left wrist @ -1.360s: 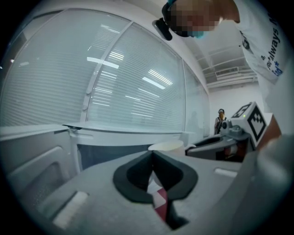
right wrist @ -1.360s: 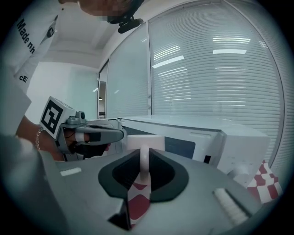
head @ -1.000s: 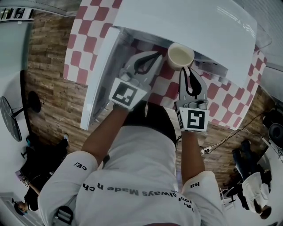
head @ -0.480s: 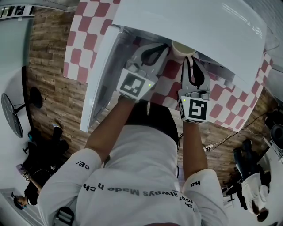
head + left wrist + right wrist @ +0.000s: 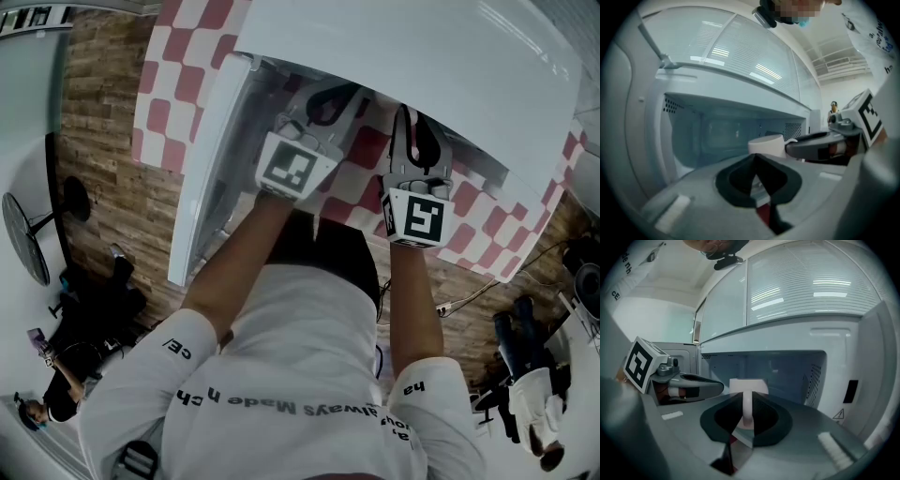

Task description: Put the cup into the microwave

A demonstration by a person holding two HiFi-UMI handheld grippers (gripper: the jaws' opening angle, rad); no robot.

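Cup (image 5: pixel 747 386) unseen from head view, handle (image 5: pixel 747 409) pinched by right gripper (image 5: pixel 746 401), left gripper (image 5: pixel 754 157) pressed together

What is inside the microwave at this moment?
Only the white cup, held by its handle in the right hand-held gripper, shows in the microwave opening. The cavity floor is covered by that gripper.

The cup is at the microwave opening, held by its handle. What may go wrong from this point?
1. The right tongs grip the cup only by its handle, so it may tilt or slip when set down.
2. The left tongs, shut and empty, sit close beside the cup at the microwave opening and might knock it.
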